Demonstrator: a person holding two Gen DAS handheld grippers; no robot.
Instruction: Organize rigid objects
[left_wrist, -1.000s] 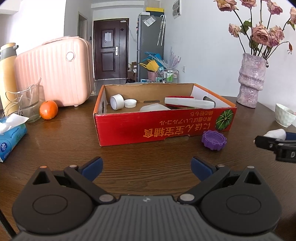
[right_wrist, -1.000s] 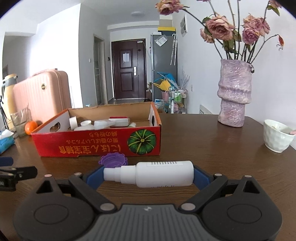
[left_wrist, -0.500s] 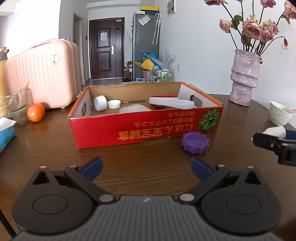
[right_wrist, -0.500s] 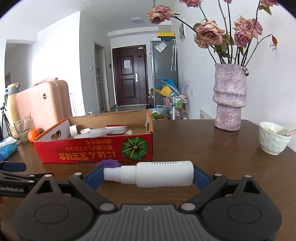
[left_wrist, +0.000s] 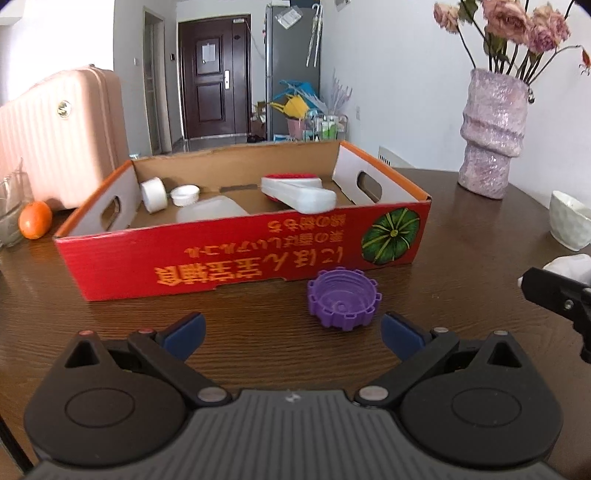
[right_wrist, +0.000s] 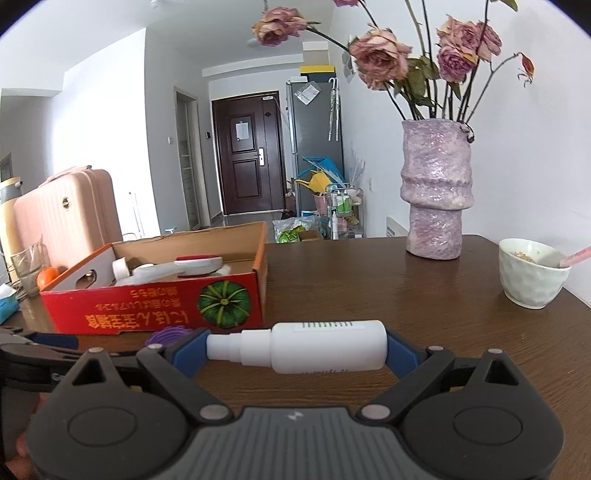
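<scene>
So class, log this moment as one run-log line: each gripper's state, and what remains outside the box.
left gripper: open, empty | right gripper: shut on white bottle | outside red box: purple cap on table

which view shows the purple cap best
The left wrist view: the purple cap lies whole and open side up on the table, before the red box. In the right wrist view only its top edge peeks over the right gripper.
</scene>
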